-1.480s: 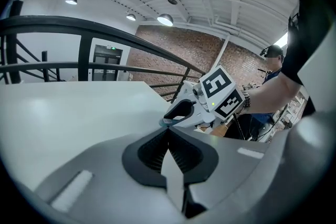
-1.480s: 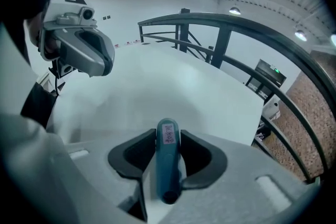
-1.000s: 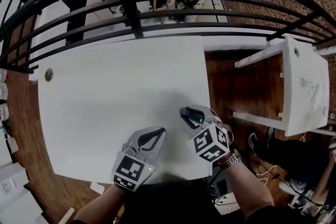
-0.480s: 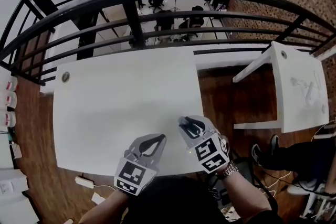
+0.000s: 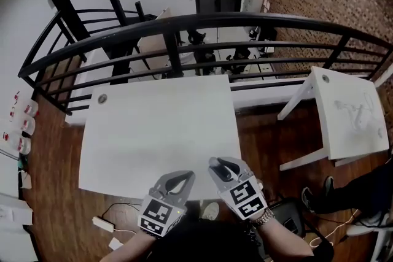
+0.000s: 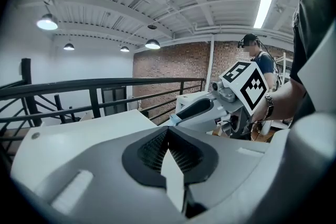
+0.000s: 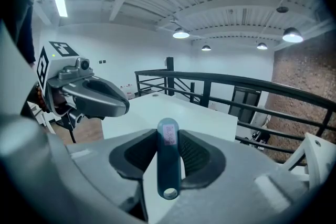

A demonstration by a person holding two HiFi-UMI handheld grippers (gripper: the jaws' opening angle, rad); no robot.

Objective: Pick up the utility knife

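Note:
The utility knife [image 7: 168, 165] is a dark blue-grey handle with a hole at its near end and a small label at its far end. My right gripper [image 7: 168, 135] is shut on it, and the knife lies lengthwise between the pads. In the head view the right gripper [image 5: 220, 167] hangs over the front right edge of the white table [image 5: 153, 126], with the knife [image 5: 221, 170] dark between its jaws. My left gripper [image 5: 178, 178] is beside it on the left, shut with nothing in it. In the left gripper view its jaws [image 6: 167, 131] meet at the tip.
A black railing [image 5: 202, 24] runs behind the table. A second white table [image 5: 350, 113] stands at the right, with a person's leg and shoe [image 5: 319, 196] below it. A power strip [image 5: 101, 224] lies on the wooden floor at the front left.
Both grippers have risen off the table and drawn back toward its front edge. The knife has stayed in the right gripper. The table now looks smaller and farther below.

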